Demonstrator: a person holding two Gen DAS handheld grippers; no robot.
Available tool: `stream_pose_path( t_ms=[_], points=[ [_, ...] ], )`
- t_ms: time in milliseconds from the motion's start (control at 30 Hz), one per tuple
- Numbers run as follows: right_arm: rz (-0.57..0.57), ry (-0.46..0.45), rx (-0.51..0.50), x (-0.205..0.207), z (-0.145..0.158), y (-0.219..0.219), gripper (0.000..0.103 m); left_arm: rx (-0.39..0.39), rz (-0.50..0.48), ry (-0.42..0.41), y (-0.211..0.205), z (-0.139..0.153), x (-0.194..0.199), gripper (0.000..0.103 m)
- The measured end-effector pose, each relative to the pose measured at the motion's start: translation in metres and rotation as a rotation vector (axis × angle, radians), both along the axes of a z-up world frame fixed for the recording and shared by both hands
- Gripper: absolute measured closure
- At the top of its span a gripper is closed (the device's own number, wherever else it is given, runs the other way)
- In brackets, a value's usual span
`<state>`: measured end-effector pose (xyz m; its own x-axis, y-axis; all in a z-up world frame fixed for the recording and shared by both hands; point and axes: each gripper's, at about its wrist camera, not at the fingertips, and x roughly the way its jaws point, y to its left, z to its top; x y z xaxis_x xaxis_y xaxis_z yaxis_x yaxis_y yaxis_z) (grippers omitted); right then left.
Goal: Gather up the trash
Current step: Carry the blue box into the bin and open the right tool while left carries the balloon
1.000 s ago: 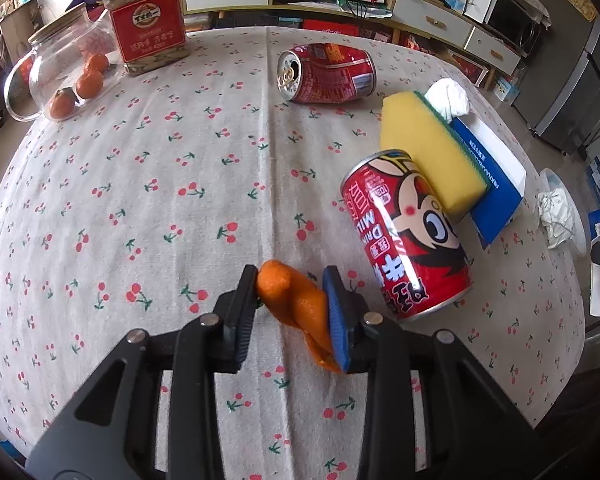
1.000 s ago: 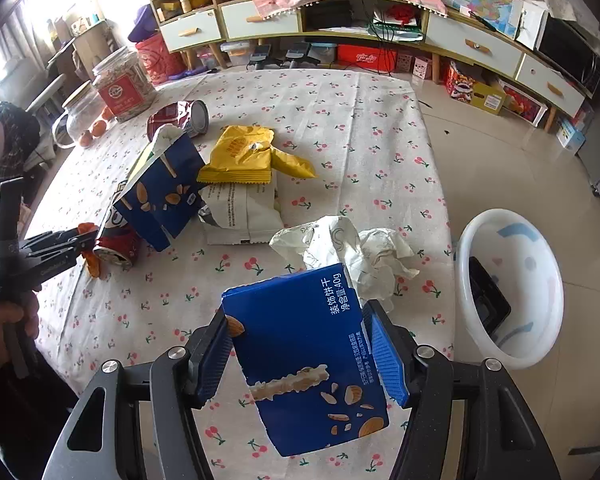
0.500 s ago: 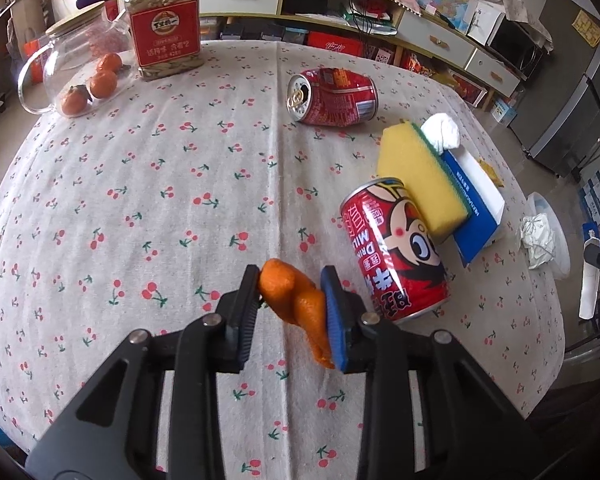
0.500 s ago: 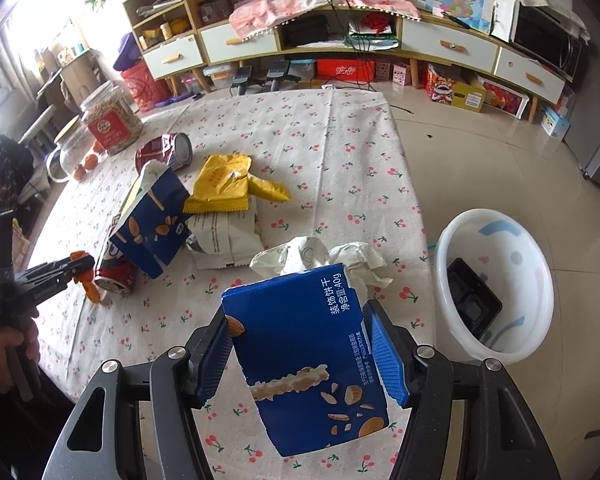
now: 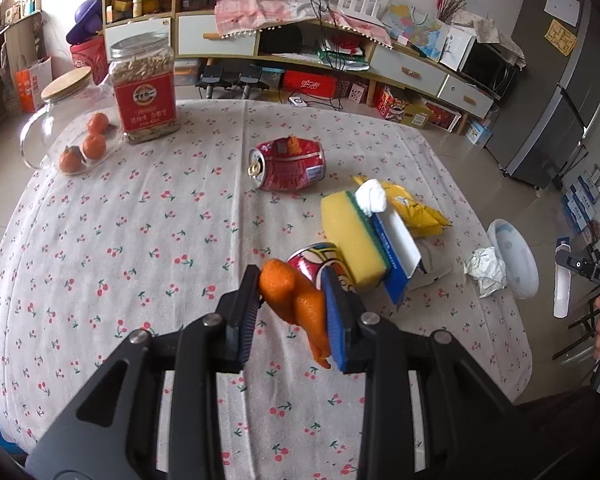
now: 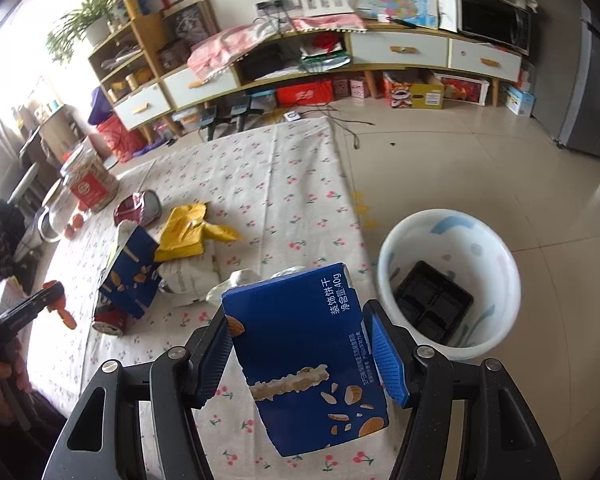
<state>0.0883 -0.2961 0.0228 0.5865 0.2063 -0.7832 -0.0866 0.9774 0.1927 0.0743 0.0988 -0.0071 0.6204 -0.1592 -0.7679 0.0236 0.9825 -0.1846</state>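
My left gripper [image 5: 292,300] is shut on an orange peel [image 5: 300,304] and holds it above the cherry-print tablecloth [image 5: 140,240]. My right gripper [image 6: 300,344] is shut on a blue snack box [image 6: 304,360], held above the table's right edge. A white waste bin [image 6: 448,236] with a black tray [image 6: 432,304] inside stands on the floor just right of it. On the table lie a crushed red can [image 5: 288,164], a red cartoon can [image 5: 316,260], a yellow wrapper [image 6: 188,232] and crumpled paper [image 6: 240,280].
A seed jar [image 5: 144,88] and a glass jar with oranges [image 5: 72,124] stand at the far left. A yellow sponge [image 5: 348,240] leans on a second blue box [image 5: 392,256]. Shelves and drawers [image 6: 380,52] line the far wall.
Both grippers have risen and tilted up, so more of the room shows. The right gripper has moved nearer the bin with the box. Both grips are unchanged.
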Motion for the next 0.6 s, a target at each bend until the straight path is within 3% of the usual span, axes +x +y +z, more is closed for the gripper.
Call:
stream_pose_path(
  t_ms=[267, 600],
  points=[
    [-0.115, -0.004, 0.021, 0.004, 0.002, -0.046, 0.038, -0.018, -0.09, -0.021, -0.047, 0.016, 0.006, 0.07],
    [-0.227, 0.032, 0.045, 0.01, -0.011, -0.097, 0.038, -0.029, -0.262, -0.021, -0.141, 0.021, 0.023, 0.07]
  ],
)
